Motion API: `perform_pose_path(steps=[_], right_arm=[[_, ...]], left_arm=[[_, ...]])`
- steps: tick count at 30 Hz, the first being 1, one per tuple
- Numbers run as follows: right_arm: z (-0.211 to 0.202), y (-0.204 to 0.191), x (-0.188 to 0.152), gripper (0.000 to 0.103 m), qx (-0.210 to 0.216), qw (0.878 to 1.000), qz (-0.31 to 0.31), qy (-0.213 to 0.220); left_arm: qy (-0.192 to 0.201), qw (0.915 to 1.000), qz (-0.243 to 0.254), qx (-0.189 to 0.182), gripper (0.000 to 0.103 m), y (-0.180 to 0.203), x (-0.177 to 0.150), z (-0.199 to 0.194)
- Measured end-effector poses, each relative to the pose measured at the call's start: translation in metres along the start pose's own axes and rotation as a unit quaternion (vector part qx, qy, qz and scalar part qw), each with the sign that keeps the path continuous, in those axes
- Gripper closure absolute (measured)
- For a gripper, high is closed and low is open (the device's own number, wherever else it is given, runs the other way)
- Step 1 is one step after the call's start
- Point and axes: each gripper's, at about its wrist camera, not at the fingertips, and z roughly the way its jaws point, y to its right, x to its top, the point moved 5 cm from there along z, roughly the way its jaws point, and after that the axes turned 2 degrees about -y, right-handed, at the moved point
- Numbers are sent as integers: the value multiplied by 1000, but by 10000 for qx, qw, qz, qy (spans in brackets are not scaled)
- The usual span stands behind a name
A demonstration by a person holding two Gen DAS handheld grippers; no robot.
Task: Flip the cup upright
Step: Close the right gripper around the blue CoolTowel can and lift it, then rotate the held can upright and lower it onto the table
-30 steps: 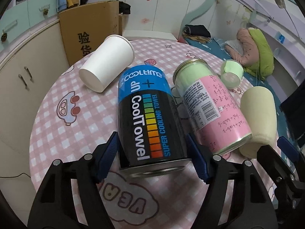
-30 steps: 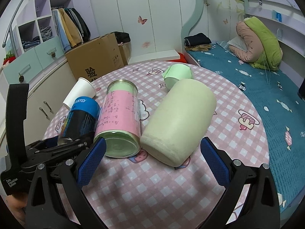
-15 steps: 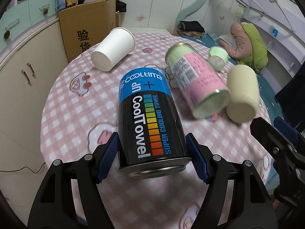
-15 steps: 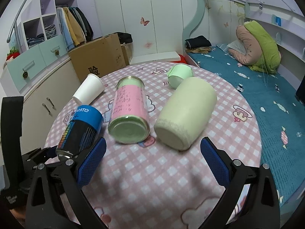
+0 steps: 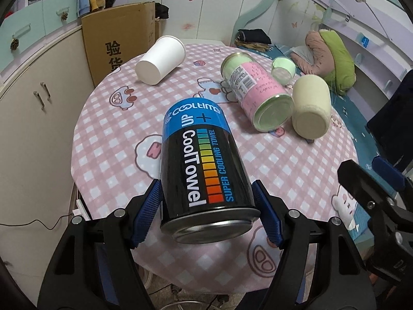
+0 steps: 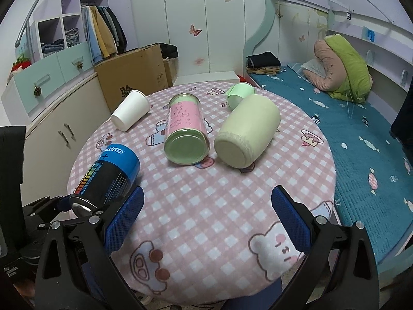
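Observation:
My left gripper [image 5: 206,211] is shut on a black and blue "CoolTowel" can [image 5: 204,170] and holds it tilted above the near left part of the round table; the can also shows in the right wrist view [image 6: 108,178]. A pink and green can [image 5: 255,93] [image 6: 185,131], a cream cup [image 5: 311,106] [image 6: 247,131], a small green cup [image 5: 284,69] [image 6: 240,94] and a white paper cup [image 5: 160,63] [image 6: 130,109] lie on their sides. My right gripper [image 6: 206,217] is open and empty over the near table edge.
The pink checked tablecloth [image 6: 206,191] covers the round table. A cardboard box [image 5: 121,41] and cabinets stand behind on the left. A bed with a blue cover [image 6: 348,129] is on the right.
My left gripper has lifted the CoolTowel can off the table and drawn it back toward me. My right gripper has also pulled back and up from the lying cups.

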Motion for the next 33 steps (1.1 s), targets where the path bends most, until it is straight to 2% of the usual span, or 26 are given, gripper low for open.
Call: perform_pose_path(steps=[2, 4, 13, 17, 19, 22, 26, 33], right_arm=[[-3, -2, -2, 7, -34, 10000, -20, -6], [-6, -5, -2, 7, -37, 10000, -34, -1], [-20, -26, 7, 7, 70, 9998, -104, 127], [-22, -40, 16, 7, 164, 9996, -176, 171], [-20, -49, 20, 7, 219, 9994, -204, 151], [-12, -64, 26, 7, 357, 9991, -215, 59], [6, -77, 28, 7, 439, 9987, -179, -177], [44, -92, 25, 7, 671, 9949, -32, -746]], left_arm=[[32, 10000, 27, 17, 28, -1, -2, -1], [146, 9999, 40, 65, 16, -2, -2, -6], [526, 9986, 45, 56, 12, -18, 4, -36], [738, 9971, -57, 205, 11, -38, 8, -53], [842, 9957, -72, 391, 10, -52, 11, -60], [946, 9934, -161, 629, 10, -75, 17, -66], [918, 9927, -265, 740, 10, -99, 22, -62], [779, 9937, -370, 716, 10, -124, 25, -48]])
